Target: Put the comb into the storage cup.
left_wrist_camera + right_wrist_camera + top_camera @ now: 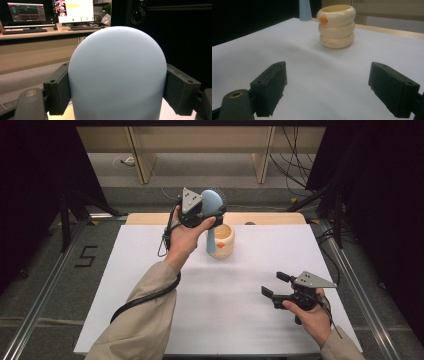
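Note:
My left gripper point(209, 213) is raised over the far middle of the white table point(250, 330) and is shut on the rounded head of a light blue brush point(117, 75). Both black pads point(58, 92) press against the head's sides. Dark bristles point(220, 196) face away from me, and the blue handle point(212, 242) hangs down beside a cream ringed cup point(225, 240). The right gripper view shows that cup point(337, 26) with an orange spot, and the handle's end point(305, 11) low by the tabletop behind it. My right gripper point(274, 284) sits near the front right, open, nothing between its jaws.
Beyond the table's far wooden edge point(270, 217) stand bench legs point(262, 160) and loose cables point(295, 170). Metal rails point(45, 285) run along the floor on both sides. A desk with monitors point(50, 11) lies ahead in the left gripper view.

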`<state>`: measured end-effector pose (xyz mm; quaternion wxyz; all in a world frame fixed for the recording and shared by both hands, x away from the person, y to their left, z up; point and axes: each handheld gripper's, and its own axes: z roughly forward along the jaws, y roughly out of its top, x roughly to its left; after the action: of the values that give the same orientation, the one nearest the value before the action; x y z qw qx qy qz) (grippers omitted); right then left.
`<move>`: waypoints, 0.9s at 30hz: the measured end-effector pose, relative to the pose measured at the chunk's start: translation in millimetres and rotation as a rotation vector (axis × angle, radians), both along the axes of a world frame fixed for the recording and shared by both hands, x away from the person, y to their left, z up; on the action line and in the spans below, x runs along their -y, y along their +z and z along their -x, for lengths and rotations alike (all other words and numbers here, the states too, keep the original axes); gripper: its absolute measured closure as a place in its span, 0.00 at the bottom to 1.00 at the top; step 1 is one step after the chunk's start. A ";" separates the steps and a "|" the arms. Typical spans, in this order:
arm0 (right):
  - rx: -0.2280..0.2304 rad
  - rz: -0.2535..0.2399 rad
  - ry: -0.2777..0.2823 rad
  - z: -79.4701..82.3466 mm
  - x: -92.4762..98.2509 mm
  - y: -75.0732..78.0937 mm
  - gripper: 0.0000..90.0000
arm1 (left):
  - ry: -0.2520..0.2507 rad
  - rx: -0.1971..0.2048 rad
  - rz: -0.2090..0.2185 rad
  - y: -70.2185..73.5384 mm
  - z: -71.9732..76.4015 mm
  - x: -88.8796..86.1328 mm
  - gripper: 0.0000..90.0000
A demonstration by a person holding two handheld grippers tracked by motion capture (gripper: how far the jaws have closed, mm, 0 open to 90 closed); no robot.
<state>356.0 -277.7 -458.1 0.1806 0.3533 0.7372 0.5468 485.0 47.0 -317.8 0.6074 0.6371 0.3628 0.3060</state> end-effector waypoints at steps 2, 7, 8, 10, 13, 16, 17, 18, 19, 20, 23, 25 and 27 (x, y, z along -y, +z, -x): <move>0.000 0.000 0.000 -0.1 0.0 -0.1 0.18 | -0.002 0.005 0.004 0.1 -0.1 -0.2 0.22; -0.001 -0.002 -0.003 -0.4 0.2 -0.4 0.18 | -0.004 0.017 0.008 -0.2 -0.3 -0.7 0.22; -0.002 -0.001 -0.003 -0.4 0.4 -0.3 0.18 | -0.006 0.018 0.011 -0.2 -0.3 -0.7 0.22; -0.003 -0.004 -0.004 -0.4 0.3 -0.2 0.18 | -0.006 0.016 0.012 -0.2 -0.4 -0.5 0.22; -0.002 -0.001 -0.003 -0.4 0.5 -0.2 0.18 | -0.009 0.017 0.016 0.1 -0.9 -0.1 0.22; -0.001 -0.003 -0.004 -0.5 0.5 -0.2 0.18 | -0.012 0.027 0.019 1.0 -2.2 -0.4 0.22; -0.002 -0.005 -0.004 -0.5 0.5 -0.3 0.18 | -0.013 0.028 0.020 1.3 -2.5 -0.5 0.22; -0.002 -0.004 -0.003 -0.5 0.6 -0.4 0.18 | -0.012 0.028 0.025 1.6 -2.7 -0.4 0.22; -0.003 -0.005 -0.004 -0.5 0.5 -0.4 0.18 | -0.012 0.029 0.028 2.1 -3.0 -0.5 0.22; -0.003 -0.006 -0.004 -0.5 0.5 -0.5 0.18 | -0.013 0.030 0.029 2.8 -3.1 -0.7 0.22; -0.001 -0.003 -0.003 -0.8 0.6 -0.7 0.18 | -0.019 0.036 0.039 3.8 -3.5 -0.5 0.22; -0.004 -0.003 -0.004 -0.7 0.8 -0.7 0.18 | -0.023 0.041 0.044 4.1 -4.0 -0.6 0.22; -0.004 -0.003 -0.004 -0.7 0.9 -0.8 0.18 | -0.026 0.045 0.045 4.3 -4.5 -0.5 0.22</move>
<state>356.7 -278.6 -458.8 0.1798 0.3564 0.7361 0.5466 489.5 47.5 -313.5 0.6334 0.6208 0.3478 0.3040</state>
